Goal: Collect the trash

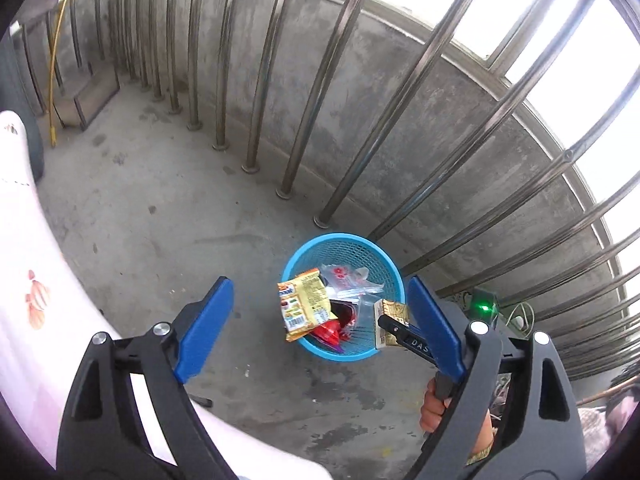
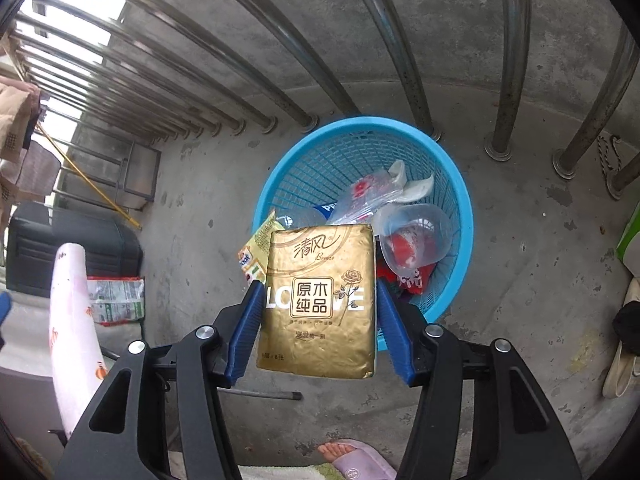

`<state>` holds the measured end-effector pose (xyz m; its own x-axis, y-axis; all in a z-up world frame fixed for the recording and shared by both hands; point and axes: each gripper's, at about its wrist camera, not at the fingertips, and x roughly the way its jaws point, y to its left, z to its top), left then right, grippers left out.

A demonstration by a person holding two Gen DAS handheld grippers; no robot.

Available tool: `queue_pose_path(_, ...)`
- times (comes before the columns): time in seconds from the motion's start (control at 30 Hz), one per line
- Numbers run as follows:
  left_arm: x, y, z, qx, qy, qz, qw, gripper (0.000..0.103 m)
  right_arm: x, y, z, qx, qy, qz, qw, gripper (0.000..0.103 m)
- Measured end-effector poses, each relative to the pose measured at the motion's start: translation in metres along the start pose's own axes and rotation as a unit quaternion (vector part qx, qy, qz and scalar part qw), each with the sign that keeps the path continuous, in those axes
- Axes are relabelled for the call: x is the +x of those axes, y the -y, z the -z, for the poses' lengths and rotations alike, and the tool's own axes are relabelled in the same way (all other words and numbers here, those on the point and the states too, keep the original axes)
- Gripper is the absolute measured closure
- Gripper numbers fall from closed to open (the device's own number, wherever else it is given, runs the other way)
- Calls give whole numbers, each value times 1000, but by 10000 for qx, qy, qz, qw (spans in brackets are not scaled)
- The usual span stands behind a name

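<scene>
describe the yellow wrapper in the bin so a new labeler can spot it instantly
Find the steel railing along the concrete wall; the round blue mesh basket stands on the floor at its foot. The yellow noodle wrapper leans over the basket's rim on the side away from the right claw. Only it has a barcode; its neighbours are clear plastic and red.

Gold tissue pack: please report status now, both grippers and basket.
Left gripper open, empty. Right gripper open around gold tissue pack, above blue basket rim. Nothing blocking.

Bare concrete floor (image 2: 192, 240) (stained) carries a blue mesh basket (image 2: 460, 216) ahead of both grippers; a crumpled wrapper (image 2: 116, 294) lies left.
</scene>
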<state>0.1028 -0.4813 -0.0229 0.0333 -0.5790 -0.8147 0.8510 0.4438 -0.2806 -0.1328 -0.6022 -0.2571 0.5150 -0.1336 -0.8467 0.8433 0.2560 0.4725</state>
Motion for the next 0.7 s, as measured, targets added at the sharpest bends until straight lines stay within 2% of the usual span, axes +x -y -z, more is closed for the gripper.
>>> queue_pose_path(0.03, -12, -1, 6, 72, 83, -51, 9999, 18, 8, 0, 1, -66, -25, 53, 10000, 33)
queue_pose_path(0.17, -57, -12, 31, 136, 412, -288, 9986, 14, 26, 4, 5, -217, -113, 433, 9988, 33)
queue_pose_path(0.3, -99, -24, 56, 89, 867, -584, 9945, 13, 12, 10, 7, -51, 62, 402, 9992, 33)
queue_pose_path(0.5, -159, -42, 94, -295, 1590, -962, 9821, 11, -43, -20, 15, -564, 755, 502, 9943, 33)
queue_pose_path(0.6, -188, -49, 112, -535, 1838, -1246, 9736, 10, -83, -53, 26, -1081, 1228, 427, 9856, 33)
queue_pose_path(0.7, -215, -54, 133, -798, 1991, -1813, 9597, 9, -128, -94, 43, -1750, 1740, 385, 9683, 24)
